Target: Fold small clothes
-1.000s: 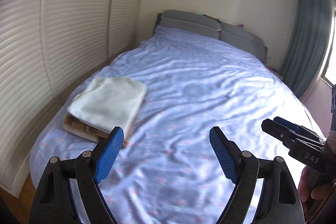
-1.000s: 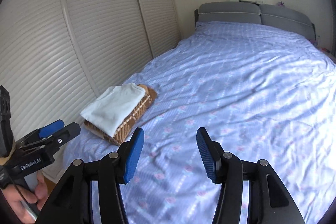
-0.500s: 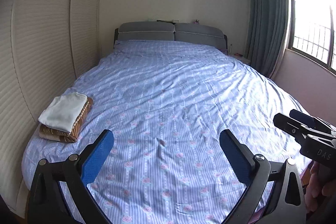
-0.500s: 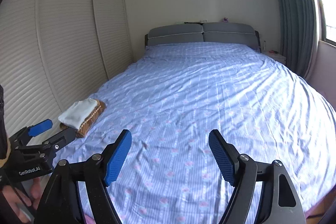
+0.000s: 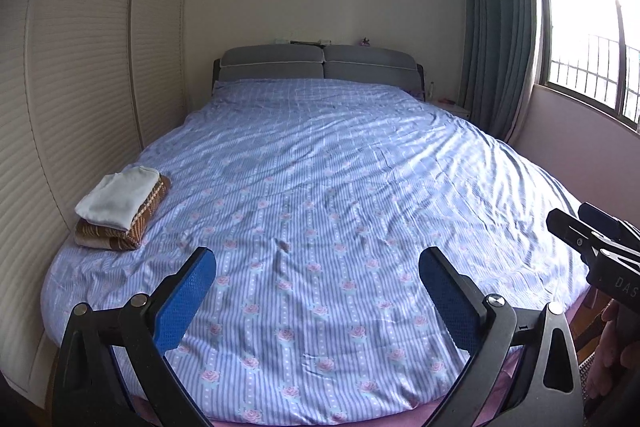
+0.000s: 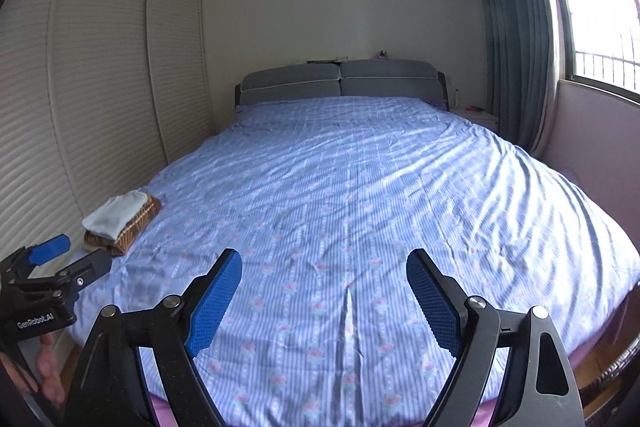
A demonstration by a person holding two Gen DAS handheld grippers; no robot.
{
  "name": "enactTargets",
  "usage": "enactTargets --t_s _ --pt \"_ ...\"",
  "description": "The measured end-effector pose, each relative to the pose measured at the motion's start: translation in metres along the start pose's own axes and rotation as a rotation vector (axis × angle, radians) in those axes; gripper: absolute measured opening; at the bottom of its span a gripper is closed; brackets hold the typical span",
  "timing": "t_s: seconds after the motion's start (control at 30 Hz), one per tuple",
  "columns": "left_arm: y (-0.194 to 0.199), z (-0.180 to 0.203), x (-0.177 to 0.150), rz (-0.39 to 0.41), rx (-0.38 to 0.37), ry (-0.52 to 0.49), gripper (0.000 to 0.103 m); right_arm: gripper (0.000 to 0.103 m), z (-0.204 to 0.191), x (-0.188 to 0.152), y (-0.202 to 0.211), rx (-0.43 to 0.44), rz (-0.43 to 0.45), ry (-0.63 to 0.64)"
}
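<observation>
Blue-padded and spread wide, the left gripper hangs above the near edge of the bed, pinching nothing. The right gripper is spread just as wide over the same edge, also empty. Both stand well apart from the folded clothes: a white folded piece lies on top of a brown patterned one, stacked at the bed's near left corner, close beside the louvred wardrobe doors. Teal curtains hang beyond the bed's far right corner.
</observation>
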State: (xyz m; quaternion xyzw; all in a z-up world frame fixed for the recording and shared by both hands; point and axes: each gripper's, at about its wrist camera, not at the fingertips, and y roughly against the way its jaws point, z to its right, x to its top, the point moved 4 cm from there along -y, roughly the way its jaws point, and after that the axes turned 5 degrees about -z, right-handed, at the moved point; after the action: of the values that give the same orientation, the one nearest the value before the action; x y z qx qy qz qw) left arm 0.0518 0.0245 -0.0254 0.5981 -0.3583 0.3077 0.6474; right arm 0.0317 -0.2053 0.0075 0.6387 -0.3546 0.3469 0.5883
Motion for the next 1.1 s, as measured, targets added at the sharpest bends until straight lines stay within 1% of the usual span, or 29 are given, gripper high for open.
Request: enactTargets --t_s 0.17,0.43,0.6,0.73,1.1 --pt "0.005 0.001 -0.010 0.022 0.022 -0.023 0.103 0.085 0.001 -0.007 0.006 0.006 0.006 -0.006" --pt "0.006 -0.013 -0.020 0.018 0.019 0.004 0.103 0.085 -0.008 -0.012 0.012 0.005 0.013 0.014" --pt "0.006 -0.016 -0.022 0.004 0.023 0.014 0.103 0.085 -0.014 -0.015 0.010 0.008 0.002 0.024" --pt "0.010 -0.018 -0.019 0.013 0.029 0.018 0.103 0.085 -0.016 -0.015 0.008 0.012 -0.007 0.033" --pt "0.012 -0.015 -0.018 0.013 0.033 0.005 0.103 0.085 -0.011 -0.015 0.009 0.009 -0.001 0.019"
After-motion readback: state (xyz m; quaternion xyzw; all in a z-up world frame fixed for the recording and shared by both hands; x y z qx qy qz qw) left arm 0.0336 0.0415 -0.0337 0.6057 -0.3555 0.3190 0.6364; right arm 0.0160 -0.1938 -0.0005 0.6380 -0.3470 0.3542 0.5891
